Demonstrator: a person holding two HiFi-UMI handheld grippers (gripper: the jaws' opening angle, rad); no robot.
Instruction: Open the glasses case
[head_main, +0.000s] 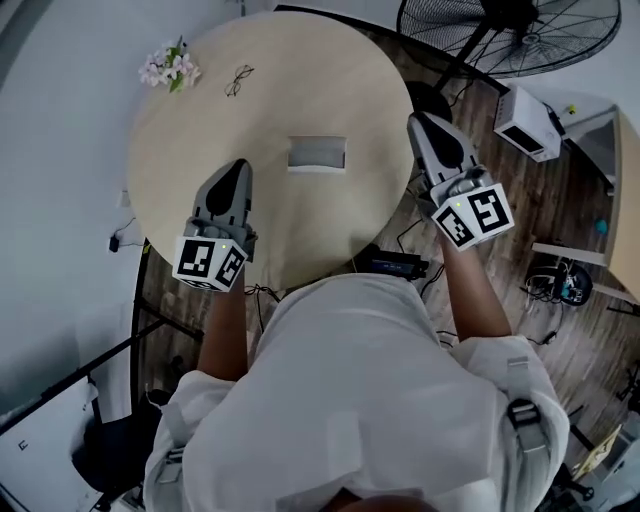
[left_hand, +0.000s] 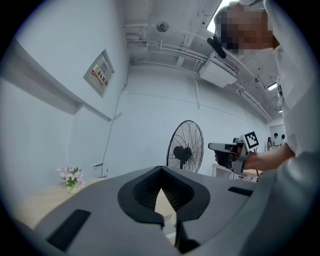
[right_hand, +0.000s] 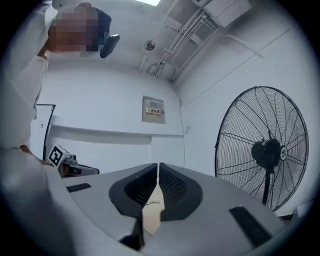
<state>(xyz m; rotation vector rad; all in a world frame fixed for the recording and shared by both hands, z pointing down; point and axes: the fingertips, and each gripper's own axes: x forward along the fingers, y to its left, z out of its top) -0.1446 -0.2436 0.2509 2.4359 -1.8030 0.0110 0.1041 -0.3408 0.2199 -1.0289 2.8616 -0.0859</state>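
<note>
A grey rectangular glasses case (head_main: 317, 153) lies near the middle of the round pale wooden table (head_main: 330, 60), and its lid looks shut. My left gripper (head_main: 237, 166) hovers over the table's near left part, short of the case, jaws shut on nothing. My right gripper (head_main: 418, 120) hangs at the table's right edge, to the right of the case, jaws closed and empty. In the left gripper view the left gripper (left_hand: 161, 170) shows its tips meeting. The right gripper view shows the right gripper (right_hand: 158, 165) with only a thin slit between its tips. Neither gripper view shows the case.
A pair of glasses (head_main: 239, 80) and a small bunch of flowers (head_main: 170, 68) lie at the table's far left. A large floor fan (head_main: 520, 35) stands beyond the right edge. A white box (head_main: 530, 122) and cables lie on the wooden floor to the right.
</note>
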